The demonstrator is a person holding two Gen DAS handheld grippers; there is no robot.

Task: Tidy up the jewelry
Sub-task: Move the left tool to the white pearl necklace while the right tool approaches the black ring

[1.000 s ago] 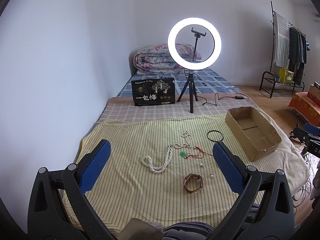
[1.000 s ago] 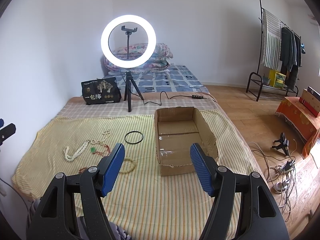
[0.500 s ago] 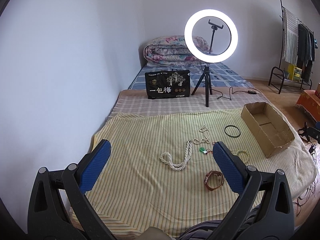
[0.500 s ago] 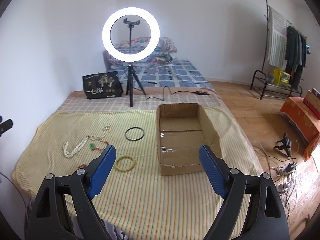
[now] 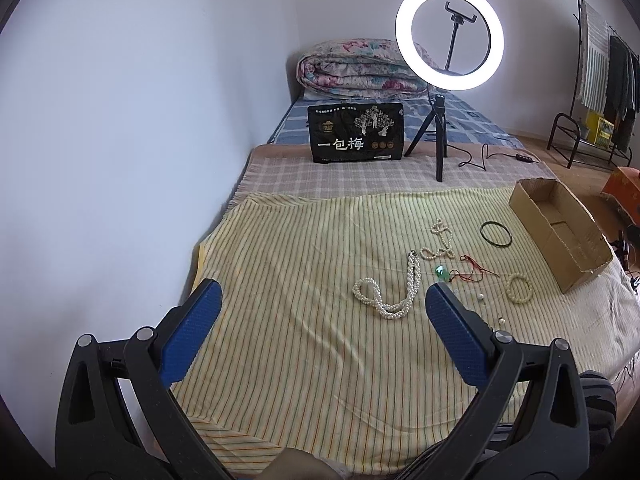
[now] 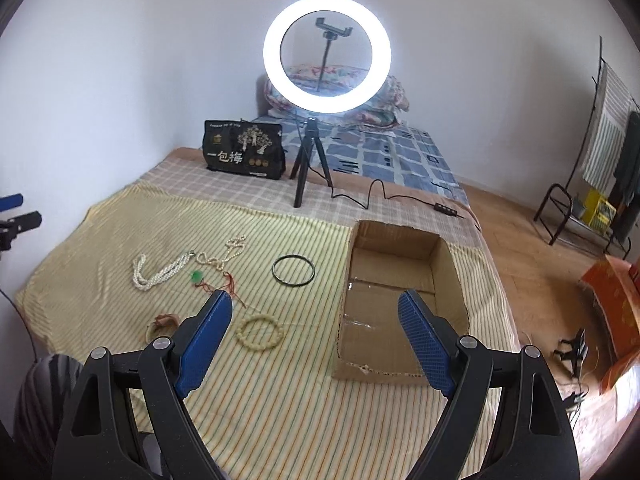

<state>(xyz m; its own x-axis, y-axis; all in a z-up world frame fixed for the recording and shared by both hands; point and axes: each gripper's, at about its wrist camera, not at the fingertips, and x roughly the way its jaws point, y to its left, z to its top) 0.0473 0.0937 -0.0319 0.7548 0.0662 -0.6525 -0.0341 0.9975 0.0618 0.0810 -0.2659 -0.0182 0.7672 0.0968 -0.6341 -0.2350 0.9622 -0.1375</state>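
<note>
Both the left gripper [image 5: 320, 300] and the right gripper [image 6: 316, 312] stood wide open, holding nothing. The right jaws had just been opening, with nothing between them. The beaded bracelet [image 6: 259, 333] looked nearest; lowering straight over it, then carrying it to the cardboard box [image 6: 452, 264], seemed best.

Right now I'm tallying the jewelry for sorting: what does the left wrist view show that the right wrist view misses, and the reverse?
Only the left wrist view shows two small loose pearls by its hand-held gripper.

Only the right wrist view shows the brown leather bracelet and the cardboard box's taped floor, with no jewelry on it.

Both show the pearl necklace, green pendant, black bangle and cream bead bracelet on the striped cloth.
</note>
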